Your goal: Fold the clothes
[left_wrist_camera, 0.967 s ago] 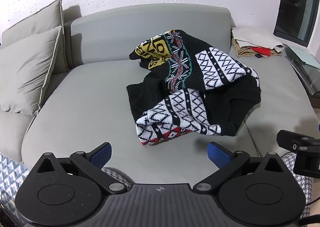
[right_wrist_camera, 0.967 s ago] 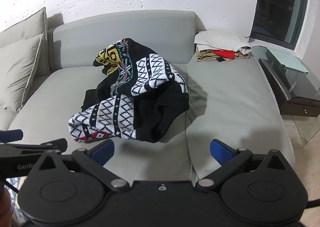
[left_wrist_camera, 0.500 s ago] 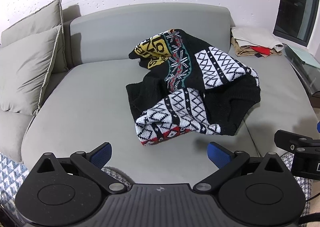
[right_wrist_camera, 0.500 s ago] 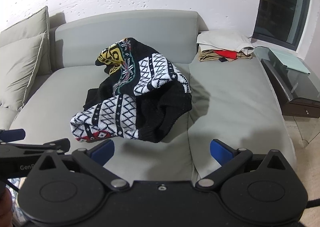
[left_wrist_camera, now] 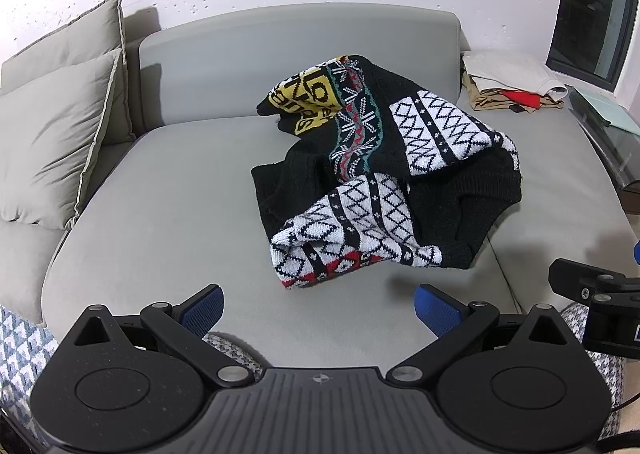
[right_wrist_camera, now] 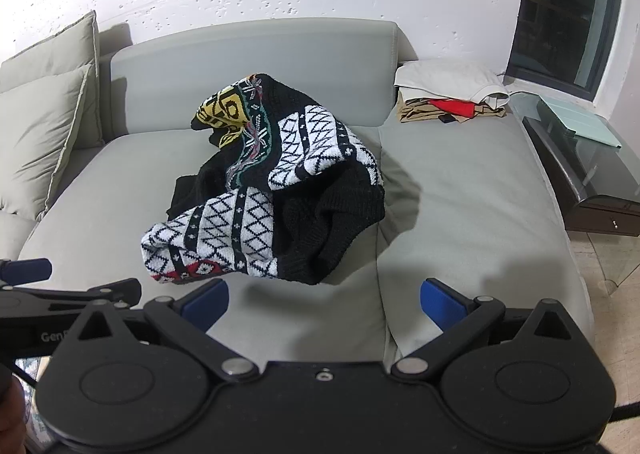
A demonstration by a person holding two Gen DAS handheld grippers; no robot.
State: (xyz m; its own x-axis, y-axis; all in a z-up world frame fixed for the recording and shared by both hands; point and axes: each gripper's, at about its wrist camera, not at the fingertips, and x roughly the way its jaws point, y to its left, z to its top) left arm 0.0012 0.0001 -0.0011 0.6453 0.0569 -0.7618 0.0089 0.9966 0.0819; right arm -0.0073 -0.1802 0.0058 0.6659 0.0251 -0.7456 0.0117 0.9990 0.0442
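A patterned knit sweater point(left_wrist_camera: 384, 178) is lying crumpled mid-seat on the grey sofa point(left_wrist_camera: 168, 190), toward its back edge. The left gripper point(left_wrist_camera: 318, 306) and right gripper point(right_wrist_camera: 324, 304) are hovering at the front edge, jaws spread, holding nothing.

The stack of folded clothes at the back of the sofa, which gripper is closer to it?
Right. The right gripper sits nearer the folded stack, though well short; the left gripper is farther left, facing the sweater.
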